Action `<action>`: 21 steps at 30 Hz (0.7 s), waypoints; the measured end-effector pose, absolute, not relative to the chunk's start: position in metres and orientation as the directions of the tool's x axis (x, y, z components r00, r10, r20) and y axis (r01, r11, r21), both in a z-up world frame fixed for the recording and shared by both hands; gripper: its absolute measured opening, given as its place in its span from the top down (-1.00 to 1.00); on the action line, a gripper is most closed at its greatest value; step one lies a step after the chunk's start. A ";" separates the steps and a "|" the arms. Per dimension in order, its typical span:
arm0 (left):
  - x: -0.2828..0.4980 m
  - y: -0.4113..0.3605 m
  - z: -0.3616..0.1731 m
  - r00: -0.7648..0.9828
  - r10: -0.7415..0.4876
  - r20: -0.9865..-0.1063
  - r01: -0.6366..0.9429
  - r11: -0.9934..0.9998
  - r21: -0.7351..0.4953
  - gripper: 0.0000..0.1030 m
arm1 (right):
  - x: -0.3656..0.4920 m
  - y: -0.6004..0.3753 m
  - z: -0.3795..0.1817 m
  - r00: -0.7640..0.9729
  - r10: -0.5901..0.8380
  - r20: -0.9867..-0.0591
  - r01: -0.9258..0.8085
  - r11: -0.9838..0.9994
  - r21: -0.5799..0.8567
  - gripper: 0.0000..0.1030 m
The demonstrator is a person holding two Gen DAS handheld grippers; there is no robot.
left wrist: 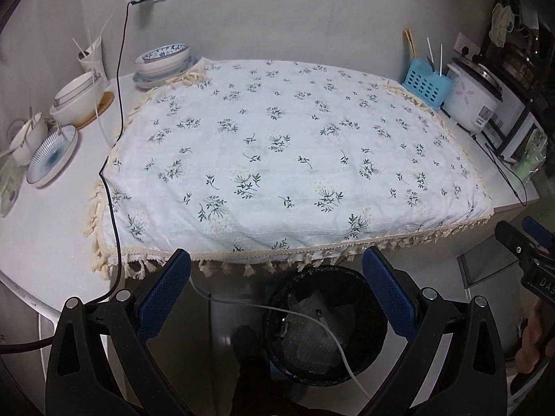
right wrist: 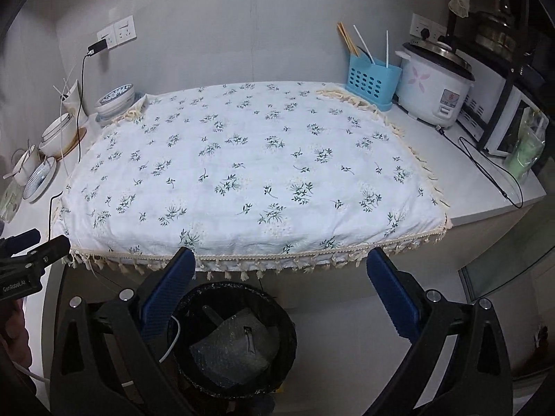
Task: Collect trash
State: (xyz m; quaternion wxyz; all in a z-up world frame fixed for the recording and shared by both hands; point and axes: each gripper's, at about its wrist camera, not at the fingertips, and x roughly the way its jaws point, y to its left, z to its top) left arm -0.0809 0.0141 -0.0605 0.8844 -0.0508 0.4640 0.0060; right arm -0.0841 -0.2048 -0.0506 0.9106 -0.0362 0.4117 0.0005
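- The left gripper (left wrist: 277, 298), black-framed with blue textured pads, stands with its jaws spread wide and nothing between them; it hangs above the round black-lined trash bin (left wrist: 374, 339) on the floor.
- The right gripper (right wrist: 281, 298), of the same build, is likewise wide apart and empty, over the same bin (right wrist: 288, 339).
- In the bin lies a crumpled grey sheet of bubble wrap (right wrist: 232, 350), dull and dimpled; a thin white cable (left wrist: 333, 332) crosses the bin's mouth.
- The white cotton tablecloth with small green flower sprigs (left wrist: 284, 159) and a cream tasselled fringe covers the middle of the pale, smooth counter (left wrist: 45, 228); its front edge hangs just over the bin.
- To the left stand stacked white and blue-patterned ceramic bowls (left wrist: 163, 60) and a ribbed blue plate (left wrist: 52, 156).
- To the right are a perforated blue plastic utensil holder (right wrist: 371, 81) and a white rice cooker with a pink flower print (right wrist: 433, 86).
- A black charger cable (left wrist: 119, 104) runs down from a socket in the grey wall.
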 end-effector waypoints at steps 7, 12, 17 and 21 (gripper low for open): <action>-0.075 0.011 -0.062 0.577 -0.030 -0.816 -0.051 0.996 -0.073 -0.88 | -0.079 -0.203 -0.052 0.667 -0.025 -0.744 -0.037 0.997 -0.066 -0.85; -0.076 0.010 -0.067 0.570 -0.030 -0.821 -0.054 0.996 -0.074 -0.88 | -0.078 -0.203 -0.056 0.659 -0.019 -0.752 -0.040 0.997 -0.060 -0.85; -0.076 0.012 -0.068 0.569 -0.028 -0.822 -0.057 0.996 -0.074 -0.88 | -0.077 -0.201 -0.056 0.656 -0.016 -0.754 -0.043 0.997 -0.058 -0.85; -0.076 0.012 -0.068 0.567 -0.028 -0.823 -0.059 0.995 -0.075 -0.88 | -0.076 -0.201 -0.056 0.657 -0.015 -0.754 -0.045 0.997 -0.059 -0.85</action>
